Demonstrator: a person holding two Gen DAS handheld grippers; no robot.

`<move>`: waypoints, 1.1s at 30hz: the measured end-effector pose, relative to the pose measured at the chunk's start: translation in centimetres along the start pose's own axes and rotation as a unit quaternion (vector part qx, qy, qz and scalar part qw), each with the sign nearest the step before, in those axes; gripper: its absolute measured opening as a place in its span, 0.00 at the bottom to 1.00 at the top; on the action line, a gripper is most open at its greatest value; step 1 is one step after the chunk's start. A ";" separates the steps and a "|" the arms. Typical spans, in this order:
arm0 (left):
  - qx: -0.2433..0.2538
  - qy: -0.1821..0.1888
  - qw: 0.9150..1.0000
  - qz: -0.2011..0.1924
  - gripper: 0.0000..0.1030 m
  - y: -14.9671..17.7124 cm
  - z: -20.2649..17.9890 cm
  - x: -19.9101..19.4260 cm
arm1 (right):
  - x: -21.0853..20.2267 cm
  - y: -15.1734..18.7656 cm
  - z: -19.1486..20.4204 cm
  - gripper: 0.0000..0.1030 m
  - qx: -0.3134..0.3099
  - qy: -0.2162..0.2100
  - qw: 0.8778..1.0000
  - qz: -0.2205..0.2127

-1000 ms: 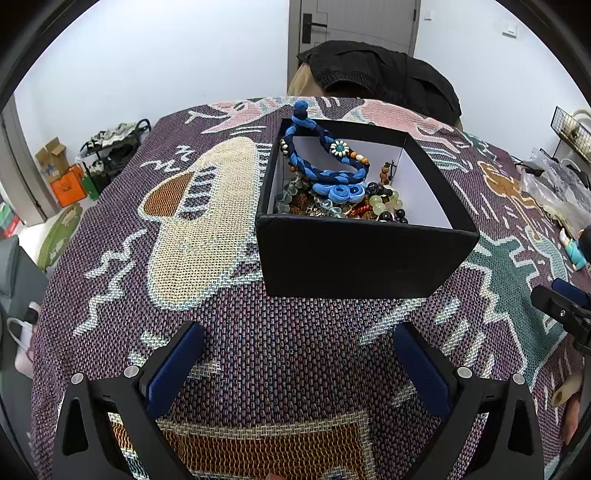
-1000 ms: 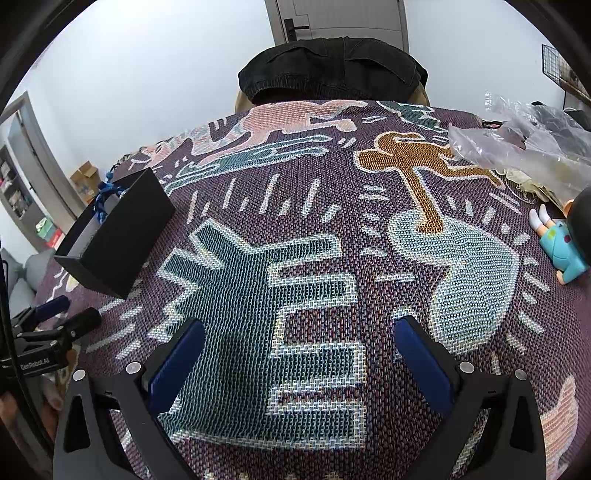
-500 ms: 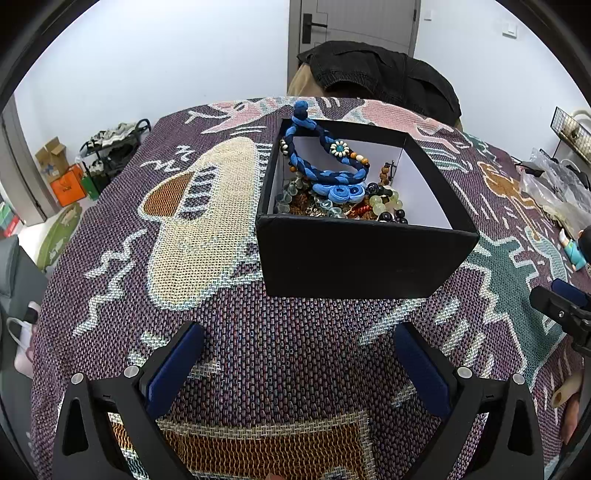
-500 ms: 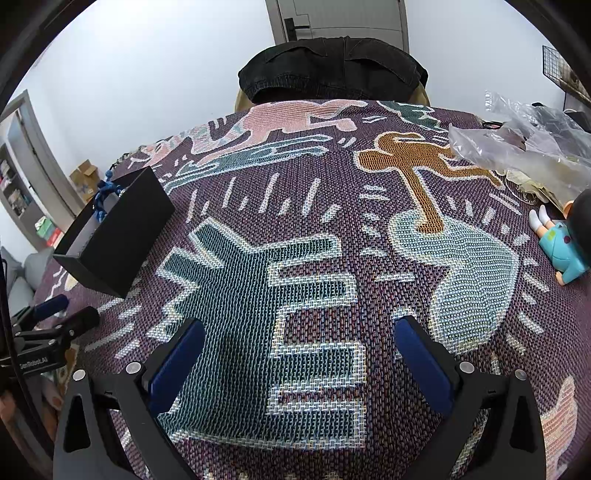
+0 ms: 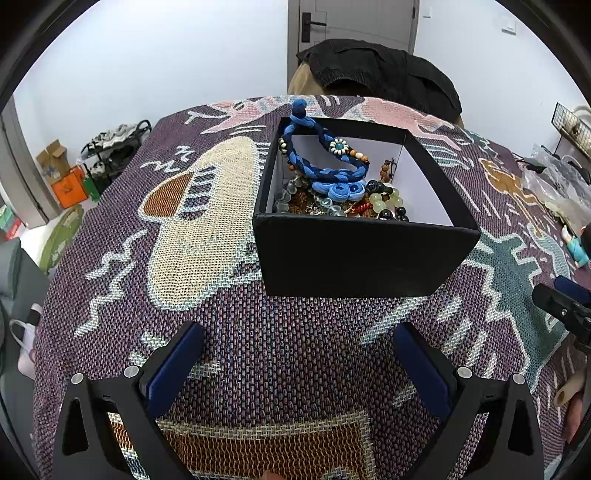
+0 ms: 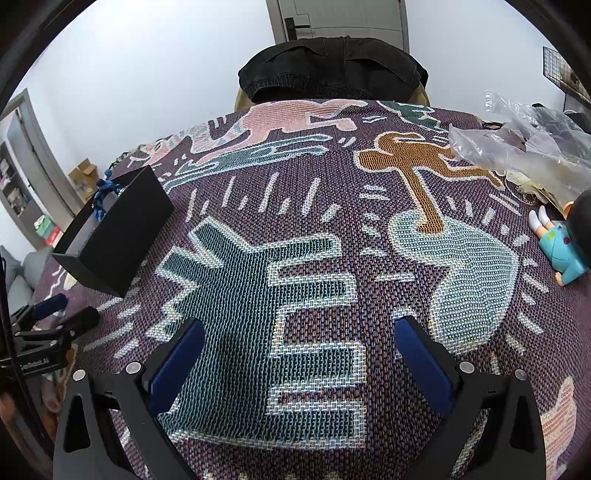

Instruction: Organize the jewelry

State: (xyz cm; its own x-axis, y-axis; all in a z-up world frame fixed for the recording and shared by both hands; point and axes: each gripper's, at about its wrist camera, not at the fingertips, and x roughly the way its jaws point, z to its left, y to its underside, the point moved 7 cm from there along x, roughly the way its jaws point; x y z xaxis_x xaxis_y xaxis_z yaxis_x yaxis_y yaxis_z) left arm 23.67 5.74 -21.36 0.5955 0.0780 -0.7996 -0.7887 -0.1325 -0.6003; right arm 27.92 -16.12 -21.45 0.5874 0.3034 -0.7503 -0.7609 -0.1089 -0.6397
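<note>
A black box is set on a woven patterned cloth, filled with beaded jewelry, and a blue braided bracelet is draped over its far rim at twelve o'clock. The left gripper is held released and empty at six o'clock. The right gripper, likewise spread wide, is seen with the box at ten o'clock and a small doll at three.

White walls ran across the top of the frame, grey door sat top centre, cardboard boxes cluttered the left edge, light stayed even.
</note>
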 end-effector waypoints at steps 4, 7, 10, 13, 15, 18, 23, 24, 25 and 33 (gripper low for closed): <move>0.000 0.000 1.000 0.000 1.00 0.0 -0.1 0.1 | 0.0 0.0 0.1 1.00 -0.001 0.001 1.000 0.000; 0.002 -0.003 1.000 0.001 1.00 0.0 -0.2 0.1 | 0.1 0.0 0.1 1.00 -0.001 0.002 1.000 0.001; 0.000 -0.009 1.000 -0.001 1.00 0.0 -0.2 0.0 | 0.1 0.1 0.2 1.00 -0.006 0.010 1.000 0.004; 0.003 -0.024 0.999 -0.022 1.00 0.0 0.0 -1.3 | -0.9 0.2 0.1 1.00 -0.006 0.016 1.000 -0.010; 0.010 -0.038 0.998 -0.046 1.00 -0.2 -0.2 -3.0 | -2.7 0.2 0.1 1.00 -0.003 0.007 1.000 -0.030; 0.011 -0.034 0.997 -0.072 1.00 -0.4 -0.7 -5.6 | -5.7 -0.2 0.1 1.00 -0.004 0.007 0.998 -0.060; 0.009 -0.014 0.992 -0.121 1.00 -0.3 -1.6 -10.6 | -10.9 -0.3 0.2 1.00 -0.008 0.009 0.995 -0.101; 0.008 -0.008 0.992 -0.128 1.00 -0.1 -1.8 -11.6 | -11.6 -0.2 0.2 1.00 -0.007 0.007 0.994 -0.106; 0.008 -0.004 0.991 -0.131 1.00 0.0 -1.7 -12.1 | -12.3 0.0 0.3 1.00 -0.008 0.006 0.994 -0.110; 0.008 0.018 0.983 -0.184 1.00 0.9 -2.5 -17.7 | -15.8 1.6 0.9 1.00 -0.019 0.007 0.992 -0.126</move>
State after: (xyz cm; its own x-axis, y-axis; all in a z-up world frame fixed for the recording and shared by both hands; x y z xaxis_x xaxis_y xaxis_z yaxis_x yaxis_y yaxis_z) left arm 12.83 1.80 -7.74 0.8460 0.0819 -0.5268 -0.5206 -0.0866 -0.8494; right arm 17.23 -20.26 -10.47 0.7620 0.3127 -0.5671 -0.5778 -0.0671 -0.8134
